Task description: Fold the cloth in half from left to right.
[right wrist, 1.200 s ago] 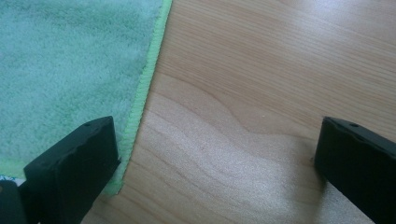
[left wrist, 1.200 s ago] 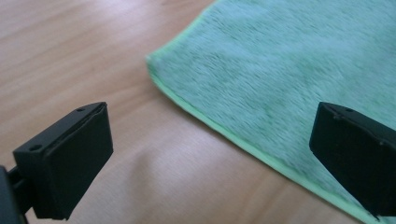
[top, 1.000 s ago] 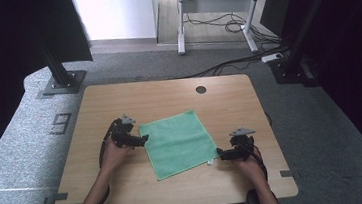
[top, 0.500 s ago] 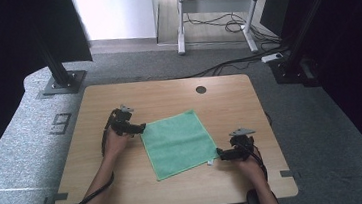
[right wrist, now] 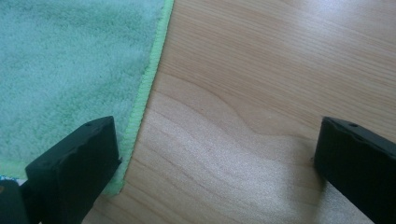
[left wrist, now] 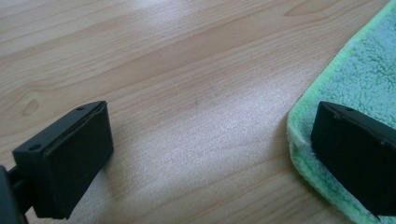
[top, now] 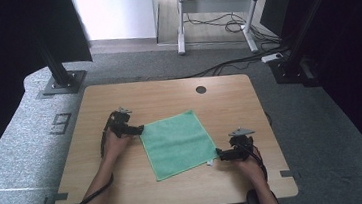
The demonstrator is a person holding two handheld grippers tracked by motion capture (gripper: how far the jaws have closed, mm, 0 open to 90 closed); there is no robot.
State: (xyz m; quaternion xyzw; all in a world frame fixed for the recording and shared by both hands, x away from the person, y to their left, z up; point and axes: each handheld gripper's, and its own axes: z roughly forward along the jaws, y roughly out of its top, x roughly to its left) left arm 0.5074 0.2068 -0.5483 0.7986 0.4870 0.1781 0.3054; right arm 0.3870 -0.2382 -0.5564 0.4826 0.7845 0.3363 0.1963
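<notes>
A green cloth (top: 177,142) lies flat on the wooden table (top: 219,103), turned a little off square. My left gripper (top: 132,130) is open at the cloth's far left corner. In the left gripper view one jaw stands over the cloth's corner (left wrist: 327,93) and the other over bare wood. My right gripper (top: 222,153) is open at the cloth's near right corner. The right gripper view has one jaw over the cloth's hem (right wrist: 149,70) and the other over wood. Neither gripper holds anything.
A round cable hole (top: 201,89) sits near the table's far edge. Grey carpet surrounds the table. A black stand base (top: 60,82) is on the floor at the far left, and another desk's legs (top: 182,26) stand beyond.
My left gripper has moved away from me and slightly right, up to the cloth's far left corner. The right gripper has stayed put.
</notes>
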